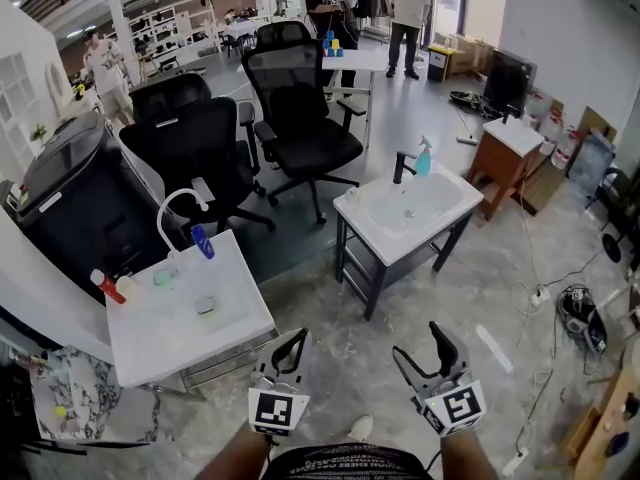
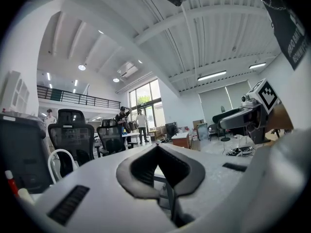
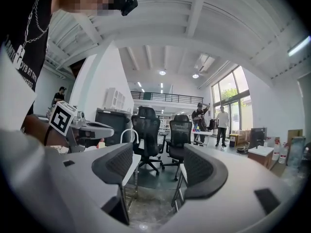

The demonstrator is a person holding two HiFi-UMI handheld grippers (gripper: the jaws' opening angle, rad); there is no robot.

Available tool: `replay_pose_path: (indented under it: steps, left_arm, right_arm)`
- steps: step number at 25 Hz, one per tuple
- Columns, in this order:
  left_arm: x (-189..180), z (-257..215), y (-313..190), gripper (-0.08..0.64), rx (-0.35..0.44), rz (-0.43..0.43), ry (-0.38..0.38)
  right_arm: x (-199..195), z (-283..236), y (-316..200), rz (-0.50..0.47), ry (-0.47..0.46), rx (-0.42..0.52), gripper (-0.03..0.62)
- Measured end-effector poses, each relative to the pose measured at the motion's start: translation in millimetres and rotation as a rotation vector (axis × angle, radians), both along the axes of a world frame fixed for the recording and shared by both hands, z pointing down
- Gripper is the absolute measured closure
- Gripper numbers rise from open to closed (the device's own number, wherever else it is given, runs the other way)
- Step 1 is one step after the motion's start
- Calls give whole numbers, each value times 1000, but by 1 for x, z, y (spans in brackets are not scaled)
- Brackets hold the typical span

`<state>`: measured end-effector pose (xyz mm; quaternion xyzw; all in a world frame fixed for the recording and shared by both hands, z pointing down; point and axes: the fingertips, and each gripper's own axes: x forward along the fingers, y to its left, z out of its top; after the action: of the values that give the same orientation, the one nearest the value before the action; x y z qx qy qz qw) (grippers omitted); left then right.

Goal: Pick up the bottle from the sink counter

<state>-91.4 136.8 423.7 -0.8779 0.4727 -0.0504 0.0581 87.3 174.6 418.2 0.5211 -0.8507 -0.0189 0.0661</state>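
Ahead, spray bottle [image 1: 424,158], contents seemingly blue, upright on sink counter [image 1: 452,190]; left gripper [image 1: 298,337] jaws together, right gripper [image 1: 417,341] jaws spread.

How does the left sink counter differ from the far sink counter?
The left sink counter has a white curved faucet; the far sink counter has a black faucet. The left one holds a blue bottle; the far one holds a teal spray bottle. Both tops are white.

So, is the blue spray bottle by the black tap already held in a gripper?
No, the spray bottle stands on the sink counter beside the black tap, far from the left gripper and right gripper.
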Motion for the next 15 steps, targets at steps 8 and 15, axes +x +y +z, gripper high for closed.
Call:
replay_pose_path:
  steps: [8,15]
  left_arm:
    - [47,5,-34,560,-13,-66,-3]
    - [68,6,-52,560,-16,-79,-24]
  right_arm:
    - [47,5,-36,-76,-7,-1,288]
    - [65,12,-59,-114,-48,-28,296]
